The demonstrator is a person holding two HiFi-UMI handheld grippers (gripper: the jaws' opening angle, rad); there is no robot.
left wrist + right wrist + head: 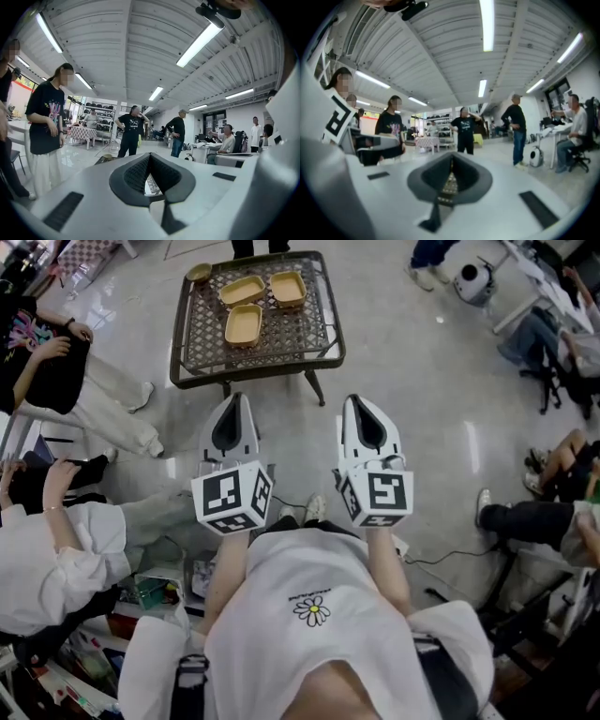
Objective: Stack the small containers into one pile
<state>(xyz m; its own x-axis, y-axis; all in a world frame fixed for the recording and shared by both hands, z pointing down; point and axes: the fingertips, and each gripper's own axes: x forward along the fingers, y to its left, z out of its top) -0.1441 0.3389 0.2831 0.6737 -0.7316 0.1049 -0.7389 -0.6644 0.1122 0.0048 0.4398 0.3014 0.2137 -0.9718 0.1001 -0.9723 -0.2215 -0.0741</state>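
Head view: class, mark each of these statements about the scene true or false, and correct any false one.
1. Three tan containers lie on the table. True.
2. The tan containers are already stacked in one pile. False: none sits in another.
3. The left gripper and the right gripper are both shut and empty. True.
4. The left gripper touches the table. False: it is held short of it, above the floor.

Floor to table open; ppl crowd left, right.
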